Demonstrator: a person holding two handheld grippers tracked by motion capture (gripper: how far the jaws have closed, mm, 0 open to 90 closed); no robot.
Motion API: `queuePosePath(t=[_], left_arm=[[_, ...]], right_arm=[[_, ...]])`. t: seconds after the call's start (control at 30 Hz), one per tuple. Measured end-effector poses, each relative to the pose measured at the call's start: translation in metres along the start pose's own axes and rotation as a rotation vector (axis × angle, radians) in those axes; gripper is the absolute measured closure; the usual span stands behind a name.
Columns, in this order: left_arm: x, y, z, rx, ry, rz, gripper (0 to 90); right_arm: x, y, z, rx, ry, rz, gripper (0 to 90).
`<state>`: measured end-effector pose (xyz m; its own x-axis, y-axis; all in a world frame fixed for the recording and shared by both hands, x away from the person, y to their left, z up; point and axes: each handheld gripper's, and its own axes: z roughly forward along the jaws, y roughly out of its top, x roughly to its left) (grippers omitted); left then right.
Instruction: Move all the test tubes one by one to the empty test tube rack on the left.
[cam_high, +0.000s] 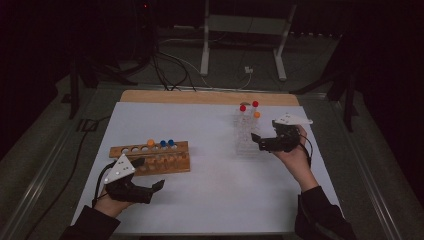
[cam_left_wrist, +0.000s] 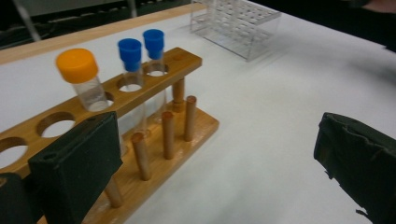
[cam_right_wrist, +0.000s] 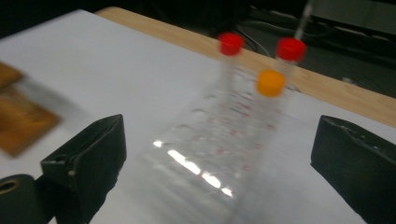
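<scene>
the left gripper (cam_high: 149, 176) gapes empty beside the wooden rack (cam_left_wrist: 140, 121) of capped tubes; the right gripper (cam_right_wrist: 219, 168) (jaws spread too) faces the clear plastic rack (cam_right_wrist: 219, 140), blurred, seemingly holding three tubes.

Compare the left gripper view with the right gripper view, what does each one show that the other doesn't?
Left gripper view: the two blue-capped tubes and one orange-capped tube standing in the wooden rack, behind the left gripper with its jaws wide apart and nothing between them.

Right gripper view: two red-capped tubes and an orange-capped one at the far end of the clear plastic rack, seen past the open right gripper.

Both: the white table surface, the clear rack and a part of the wooden rack.
</scene>
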<state>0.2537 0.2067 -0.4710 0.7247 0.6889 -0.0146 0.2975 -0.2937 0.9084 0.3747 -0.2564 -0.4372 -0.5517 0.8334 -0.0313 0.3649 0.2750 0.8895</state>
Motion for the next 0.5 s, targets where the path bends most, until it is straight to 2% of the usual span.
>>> queuePosePath(t=[0.13,0.33,0.4,0.5], left_arm=[[0.000,-0.001,0.001,-0.003,0.008,0.001,1.5],[0.001,-0.003,0.001,-0.008,0.012,-0.012,1.6],[0.001,-0.003,0.001,-0.007,0.004,-0.012,1.6],[0.001,-0.002,0.001,-0.007,0.000,-0.007,1.6]], right_arm=[[-0.011,-0.003,0.016,0.029,-0.035,0.021,9.3],[-0.019,-0.005,0.033,0.053,-0.053,0.041,19.8],[-0.020,-0.004,0.037,0.057,-0.058,0.040,23.9],[-0.022,-0.004,0.043,0.075,-0.071,0.035,34.8]])
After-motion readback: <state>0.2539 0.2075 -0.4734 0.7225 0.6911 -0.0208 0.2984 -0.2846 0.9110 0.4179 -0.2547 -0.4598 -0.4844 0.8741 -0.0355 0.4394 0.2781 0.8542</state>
